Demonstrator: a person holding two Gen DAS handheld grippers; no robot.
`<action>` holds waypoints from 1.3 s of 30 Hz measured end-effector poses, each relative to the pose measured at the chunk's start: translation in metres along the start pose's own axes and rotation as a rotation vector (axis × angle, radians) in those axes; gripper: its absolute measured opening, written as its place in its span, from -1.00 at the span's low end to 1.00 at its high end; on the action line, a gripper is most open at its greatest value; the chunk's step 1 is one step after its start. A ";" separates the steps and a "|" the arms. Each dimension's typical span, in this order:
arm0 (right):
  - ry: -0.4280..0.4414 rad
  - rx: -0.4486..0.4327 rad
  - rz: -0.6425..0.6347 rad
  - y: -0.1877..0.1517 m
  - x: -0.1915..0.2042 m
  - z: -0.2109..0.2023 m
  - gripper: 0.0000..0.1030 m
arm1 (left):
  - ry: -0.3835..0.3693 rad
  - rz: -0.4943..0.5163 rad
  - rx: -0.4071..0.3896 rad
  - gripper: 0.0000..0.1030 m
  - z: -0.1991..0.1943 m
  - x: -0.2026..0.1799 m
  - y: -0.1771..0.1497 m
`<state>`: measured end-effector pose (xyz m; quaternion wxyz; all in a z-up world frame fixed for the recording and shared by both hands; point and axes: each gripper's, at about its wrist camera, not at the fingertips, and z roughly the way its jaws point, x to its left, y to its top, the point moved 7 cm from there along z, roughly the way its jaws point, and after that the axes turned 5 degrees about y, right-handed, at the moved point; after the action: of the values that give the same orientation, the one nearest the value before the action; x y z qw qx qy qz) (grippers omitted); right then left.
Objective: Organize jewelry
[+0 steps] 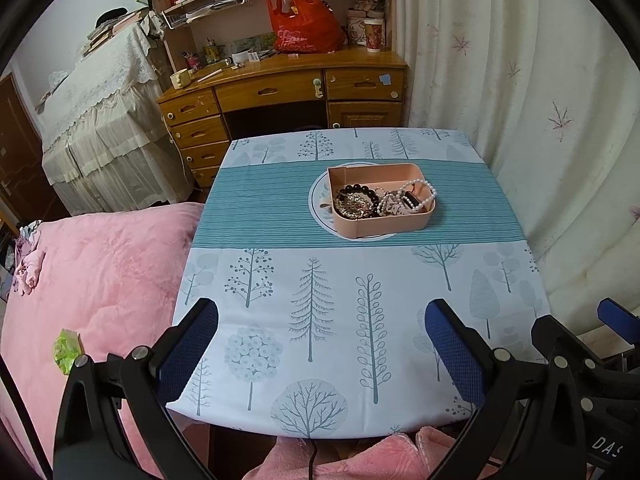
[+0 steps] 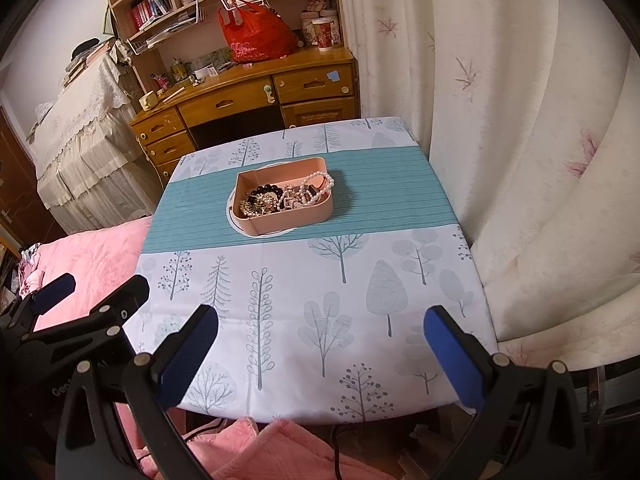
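A pink box (image 1: pixel 384 222) (image 2: pixel 288 216) stands on a white plate (image 1: pixel 320 204) (image 2: pixel 236 224) on the teal band of the table. It holds a pearl bracelet (image 1: pixel 420 192) (image 2: pixel 316 186), a black bead bracelet (image 1: pixel 362 191) (image 2: pixel 266 190) and a gold piece (image 1: pixel 352 204) (image 2: pixel 256 204), tangled together. My left gripper (image 1: pixel 322 316) is open and empty over the table's near edge. My right gripper (image 2: pixel 322 320) is open and empty, to the right of the left one. Both are well short of the box.
The table (image 1: pixel 320 320) wears a tree-print cloth. A pink bed (image 1: pixel 100 280) lies to the left, a curtain (image 1: pixel 540 120) to the right. A wooden desk (image 1: pixel 288 88) with a red bag (image 1: pixel 304 24) stands behind. The right gripper shows in the left wrist view (image 1: pixel 592 340).
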<state>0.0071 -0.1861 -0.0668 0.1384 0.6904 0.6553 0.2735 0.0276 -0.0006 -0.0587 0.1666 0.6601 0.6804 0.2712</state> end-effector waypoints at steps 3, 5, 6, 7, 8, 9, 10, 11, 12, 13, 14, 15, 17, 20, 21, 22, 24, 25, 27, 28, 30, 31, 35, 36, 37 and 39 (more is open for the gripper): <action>-0.002 -0.002 0.001 -0.001 -0.003 -0.001 1.00 | 0.006 0.002 -0.004 0.99 -0.003 -0.003 -0.003; 0.000 -0.001 0.001 -0.001 -0.007 -0.003 1.00 | 0.014 0.002 -0.007 0.99 -0.006 -0.004 -0.004; -0.001 0.000 0.000 -0.001 -0.007 -0.002 1.00 | 0.017 0.002 -0.008 0.99 -0.006 -0.005 -0.003; 0.000 0.002 -0.002 -0.002 -0.009 -0.003 1.00 | 0.021 0.002 -0.008 0.99 -0.007 -0.008 -0.002; 0.002 0.006 -0.004 -0.002 -0.011 -0.003 1.00 | 0.020 0.001 -0.008 0.99 -0.008 -0.008 -0.004; 0.002 0.008 -0.004 -0.003 -0.013 -0.004 1.00 | 0.017 0.001 -0.006 0.99 -0.008 -0.009 -0.002; 0.002 0.010 -0.005 -0.003 -0.014 -0.004 1.00 | 0.016 0.001 -0.004 0.99 -0.008 -0.011 -0.003; 0.001 0.011 -0.005 -0.004 -0.017 -0.005 1.00 | 0.016 0.002 -0.001 0.99 -0.008 -0.014 -0.003; 0.001 0.010 -0.005 -0.004 -0.018 -0.006 1.00 | 0.015 0.003 0.001 0.99 -0.009 -0.016 -0.003; 0.000 0.008 -0.004 -0.004 -0.019 -0.008 1.00 | 0.015 0.006 0.002 0.99 -0.009 -0.018 -0.004; 0.000 0.006 -0.002 -0.003 -0.022 -0.009 1.00 | 0.016 0.007 0.003 0.99 -0.011 -0.020 -0.005; 0.000 0.006 0.000 -0.004 -0.023 -0.010 1.00 | 0.017 0.006 0.003 0.99 -0.011 -0.022 -0.004; 0.002 0.010 0.003 -0.005 -0.027 -0.010 1.00 | 0.019 0.004 0.002 0.99 -0.012 -0.023 -0.005; 0.006 0.013 0.006 -0.004 -0.031 -0.011 1.00 | 0.021 0.003 0.003 0.99 -0.013 -0.028 -0.005; 0.006 0.013 0.007 -0.005 -0.033 -0.011 1.00 | 0.021 0.004 0.005 0.99 -0.012 -0.027 -0.005; 0.007 0.012 0.007 -0.005 -0.034 -0.011 1.00 | 0.021 0.004 0.007 0.99 -0.012 -0.028 -0.005; 0.008 0.010 0.009 -0.005 -0.038 -0.013 1.00 | 0.024 0.002 0.012 0.99 -0.013 -0.032 -0.005; 0.008 0.009 0.010 -0.004 -0.039 -0.013 1.00 | 0.026 0.001 0.013 0.99 -0.014 -0.035 -0.005; 0.010 0.007 0.013 -0.003 -0.042 -0.014 1.00 | 0.027 -0.001 0.013 0.99 -0.015 -0.036 -0.005; 0.011 0.006 0.015 -0.003 -0.043 -0.014 1.00 | 0.027 0.000 0.013 0.99 -0.014 -0.036 -0.005; 0.013 0.006 0.019 -0.002 -0.046 -0.013 1.00 | 0.026 0.001 0.013 0.99 -0.015 -0.036 -0.005; 0.014 0.006 0.021 -0.002 -0.047 -0.013 1.00 | 0.027 0.002 0.013 0.99 -0.015 -0.036 -0.006; 0.018 0.004 0.025 -0.001 -0.051 -0.013 1.00 | 0.030 0.001 0.010 0.99 -0.015 -0.039 -0.005; 0.019 0.003 0.026 -0.001 -0.052 -0.013 1.00 | 0.032 0.000 0.009 0.99 -0.016 -0.041 -0.004; 0.020 0.002 0.027 -0.001 -0.053 -0.013 1.00 | 0.033 0.000 0.008 0.99 -0.017 -0.041 -0.004; 0.022 0.002 0.029 0.000 -0.054 -0.012 1.00 | 0.037 -0.003 0.007 0.99 -0.017 -0.044 -0.004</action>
<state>0.0006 -0.2412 -0.0675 0.1264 0.6972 0.6468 0.2822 0.0177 -0.0462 -0.0531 0.1522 0.6545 0.6853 0.2807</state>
